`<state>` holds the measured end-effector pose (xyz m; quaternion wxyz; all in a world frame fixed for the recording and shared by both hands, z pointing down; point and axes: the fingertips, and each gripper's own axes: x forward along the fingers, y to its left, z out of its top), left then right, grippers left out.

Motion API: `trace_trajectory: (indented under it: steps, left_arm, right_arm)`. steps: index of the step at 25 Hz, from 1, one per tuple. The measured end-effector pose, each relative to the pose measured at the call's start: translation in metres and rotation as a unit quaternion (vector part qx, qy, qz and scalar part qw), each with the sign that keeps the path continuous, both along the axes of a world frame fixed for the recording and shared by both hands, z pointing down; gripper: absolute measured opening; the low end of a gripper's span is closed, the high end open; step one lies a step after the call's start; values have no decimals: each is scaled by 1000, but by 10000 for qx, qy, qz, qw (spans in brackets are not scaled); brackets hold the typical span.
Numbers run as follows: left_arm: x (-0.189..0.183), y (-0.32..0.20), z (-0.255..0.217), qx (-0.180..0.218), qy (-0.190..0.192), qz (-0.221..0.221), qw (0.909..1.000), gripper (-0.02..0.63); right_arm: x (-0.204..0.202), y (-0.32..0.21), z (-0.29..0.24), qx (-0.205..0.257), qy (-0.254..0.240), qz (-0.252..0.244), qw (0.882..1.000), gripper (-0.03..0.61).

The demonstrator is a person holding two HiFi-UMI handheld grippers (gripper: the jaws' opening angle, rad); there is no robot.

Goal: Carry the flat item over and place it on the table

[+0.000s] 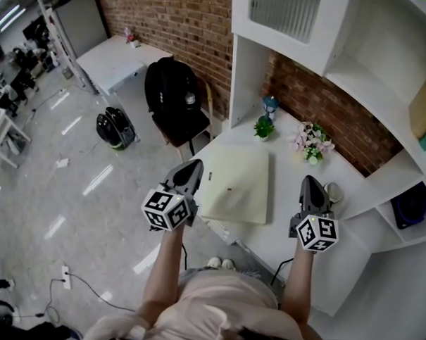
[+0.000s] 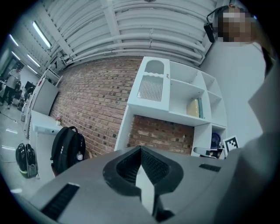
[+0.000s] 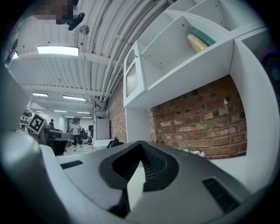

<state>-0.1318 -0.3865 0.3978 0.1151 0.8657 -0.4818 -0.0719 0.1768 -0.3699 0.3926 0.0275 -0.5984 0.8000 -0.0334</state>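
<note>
From the head view: a cream flat panel lies on the white desk, close to its front-left corner, one long side toward you. Your left gripper hangs just off the desk's left edge, its tip just beside the panel's left side; whether it touches cannot be told from here. Your right gripper sits over the desk toward its right edge, well apart from the panel. A small potted plant and a bunch of pink flowers stand along the back edge, against the brick wall. A black backpack rests on a chair to the left.

From the left gripper view: the jaws are fully together, meeting at the tips with nothing gripped – only a pale surface shows through the gap below them. Past them rise the white shelf unit and the backpack.

From the right gripper view: the jaws are likewise closed tip to tip and empty – a pale surface shows in the opening beneath, with the flowers and brick wall beyond.
</note>
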Motion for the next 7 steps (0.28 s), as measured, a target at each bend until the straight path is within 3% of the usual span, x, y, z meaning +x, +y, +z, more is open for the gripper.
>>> trace_trajectory:
  steps: [7]
  left_arm:
    - [-2, 5, -3, -29, 22, 13, 10000, 28]
  right_arm:
    - [-4, 4, -1, -39, 25, -8, 10000, 15]
